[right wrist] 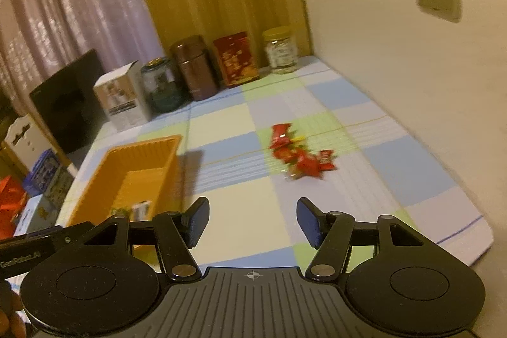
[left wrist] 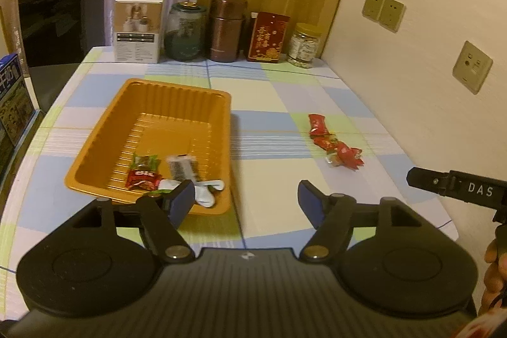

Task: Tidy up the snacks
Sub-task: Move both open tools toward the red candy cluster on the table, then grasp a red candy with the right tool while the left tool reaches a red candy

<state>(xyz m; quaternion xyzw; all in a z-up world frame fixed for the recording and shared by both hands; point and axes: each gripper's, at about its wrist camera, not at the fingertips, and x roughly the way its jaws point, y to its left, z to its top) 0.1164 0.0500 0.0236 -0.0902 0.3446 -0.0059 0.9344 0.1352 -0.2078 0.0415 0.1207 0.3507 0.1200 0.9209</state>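
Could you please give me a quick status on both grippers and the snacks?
Left gripper open, empty. Right gripper open, empty. Some snacks in orange tray; red snacks loose on tablecloth. Nothing in the way.

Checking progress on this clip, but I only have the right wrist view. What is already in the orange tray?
Observer: The left wrist view shows the orange tray holding a red-wrapped snack, a green-wrapped snack, a black-and-white packet and a white packet, all at its near end.
Operator: Is the left gripper carrying anything?
Observer: No. The left gripper is open, with nothing between its fingers.
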